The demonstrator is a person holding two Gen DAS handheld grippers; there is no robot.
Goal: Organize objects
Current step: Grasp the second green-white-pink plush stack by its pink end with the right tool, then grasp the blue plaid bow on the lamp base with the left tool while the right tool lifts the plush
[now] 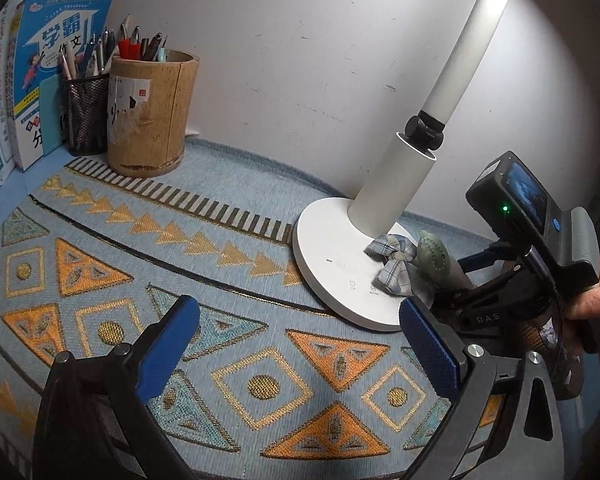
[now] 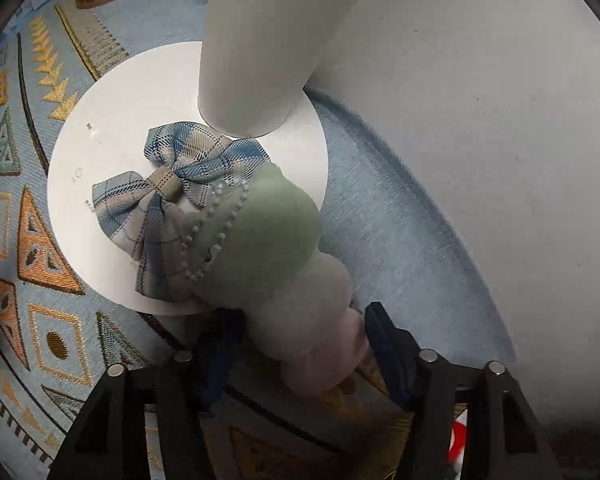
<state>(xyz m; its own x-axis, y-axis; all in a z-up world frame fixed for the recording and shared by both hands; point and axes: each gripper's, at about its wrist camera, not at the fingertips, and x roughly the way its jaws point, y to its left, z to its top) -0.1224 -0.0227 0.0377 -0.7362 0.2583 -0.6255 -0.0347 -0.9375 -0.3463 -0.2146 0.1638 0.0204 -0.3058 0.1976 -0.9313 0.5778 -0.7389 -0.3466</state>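
A blue plaid fabric bow [image 1: 396,268] [image 2: 180,184] lies on the round white lamp base [image 1: 332,248] [image 2: 112,120], close to the lamp's post. My right gripper [image 1: 466,276] [image 2: 300,316] is at the base's right edge, shut on a soft plush piece [image 1: 432,254] [image 2: 268,240]. The plush has green, white and pink sections with a string of pearl beads, and its green end overlaps the bow. My left gripper [image 1: 300,308] hangs open over the patterned mat [image 1: 260,380] in front of the lamp, with nothing between its blue pads.
A bamboo pen holder [image 1: 152,116] and a black mesh pen cup [image 1: 86,116] stand at the back left, with books [image 1: 56,72] leaning against the wall behind them. The lamp post [image 1: 392,184] rises at the right. A person's hand [image 1: 596,300] grips the right tool.
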